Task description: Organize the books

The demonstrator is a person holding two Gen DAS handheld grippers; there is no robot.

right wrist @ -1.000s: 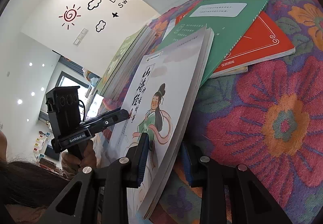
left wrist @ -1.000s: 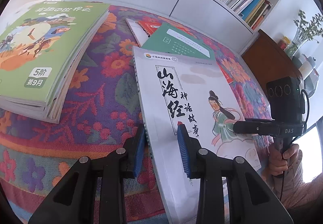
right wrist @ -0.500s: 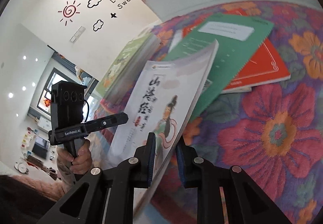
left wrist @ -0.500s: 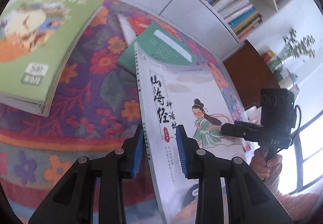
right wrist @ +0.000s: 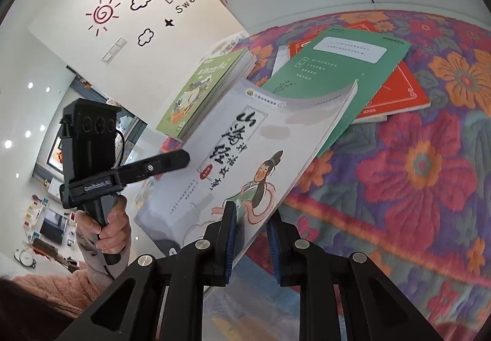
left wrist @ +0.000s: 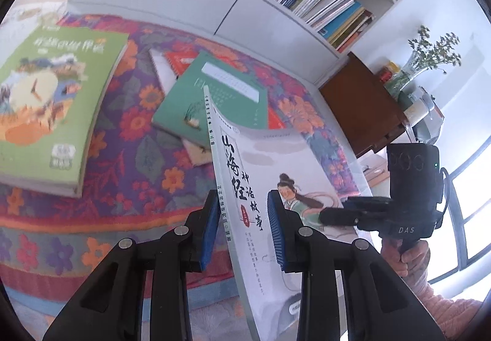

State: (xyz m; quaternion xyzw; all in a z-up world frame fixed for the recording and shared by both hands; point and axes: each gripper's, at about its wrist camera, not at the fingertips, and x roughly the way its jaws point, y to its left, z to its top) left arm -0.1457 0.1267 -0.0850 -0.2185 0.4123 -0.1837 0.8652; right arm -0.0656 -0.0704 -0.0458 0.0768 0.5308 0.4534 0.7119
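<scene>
Covering the table, floral cloth (left wrist: 132,156), bookshelf (left wrist: 307,0) behind

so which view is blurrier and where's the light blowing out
Left wrist view: the green book and floral cloth smear with motion blur, and the window at the right edge blows out white. Right wrist view: sharper, evenly lit, the white book readable; both bend straight lines.

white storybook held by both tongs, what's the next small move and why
Probably carry the white storybook over to the light-green book stack and lower it flat there. Both the left tongs and the right tongs pinch its edges, and it hangs tilted above the floral cloth.
</scene>
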